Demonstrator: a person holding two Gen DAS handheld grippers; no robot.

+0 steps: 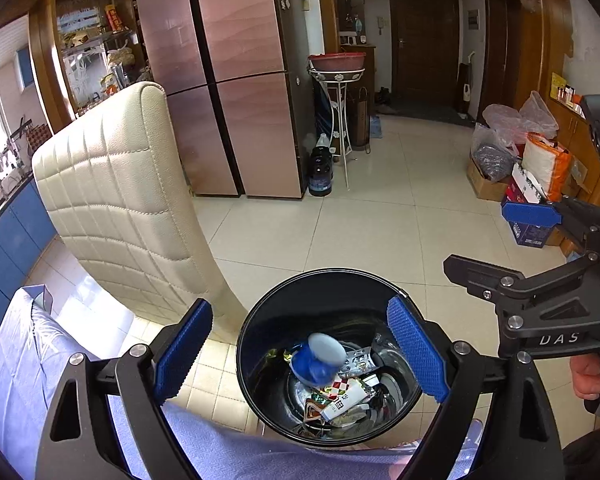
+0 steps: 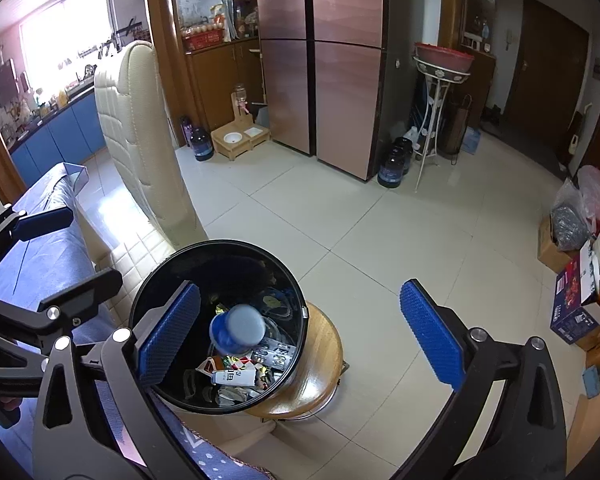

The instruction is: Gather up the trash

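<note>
left gripper (image 1: 300, 360): jaws spread wide, nothing between the pads, above the black bin (image 1: 260, 320) | right gripper (image 2: 300, 332): jaws wide apart, empty | blue-and-white object (image 1: 318, 358): blurred, inside the bin over wrappers (image 1: 340, 398) | bin sits on a wooden stool (image 2: 320, 360)

Left gripper (image 1: 300, 354), right gripper (image 2: 300, 332) – black frames, blue ridged pads, silver screws – "DAS" lettering.

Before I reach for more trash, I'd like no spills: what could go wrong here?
The black bin sits on a small round wooden stool, partly overhanging it, so a nudge might tip it. The blue and white item appears blurred, perhaps mid-fall. Both grippers' open fingers hover near the rim.
</note>
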